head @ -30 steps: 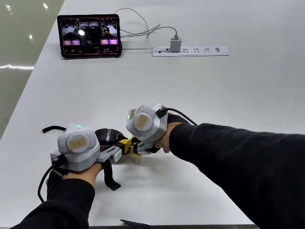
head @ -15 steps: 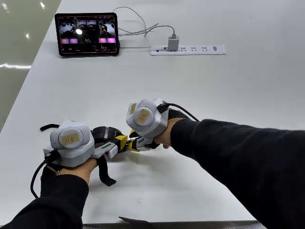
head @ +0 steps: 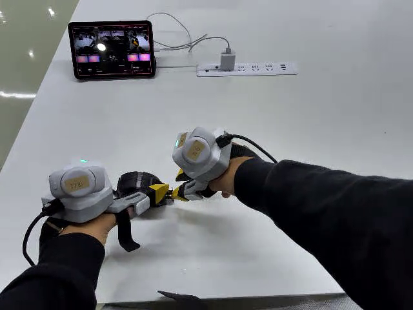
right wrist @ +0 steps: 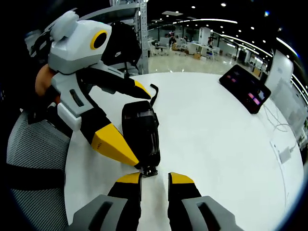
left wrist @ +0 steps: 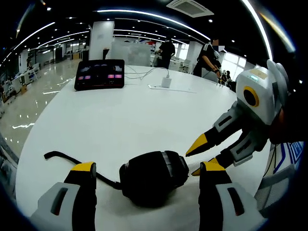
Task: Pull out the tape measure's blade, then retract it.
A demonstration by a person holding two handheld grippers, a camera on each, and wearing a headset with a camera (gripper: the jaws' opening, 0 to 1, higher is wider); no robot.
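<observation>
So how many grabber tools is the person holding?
2. The left gripper has its open jaws either side of the black tape measure. The right gripper faces it, open jaws at the tape measure's blade end. None seems hidden.

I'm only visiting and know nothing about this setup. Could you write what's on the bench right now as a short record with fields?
item: black tape measure, lying on the white table
left claw: open, one jaw on each side of the tape measure's body
right claw: open, tips right at the blade's end hook
blade: not pulled out
strap: black, trailing from the tape measure
also on table: tablet, power strip
</observation>
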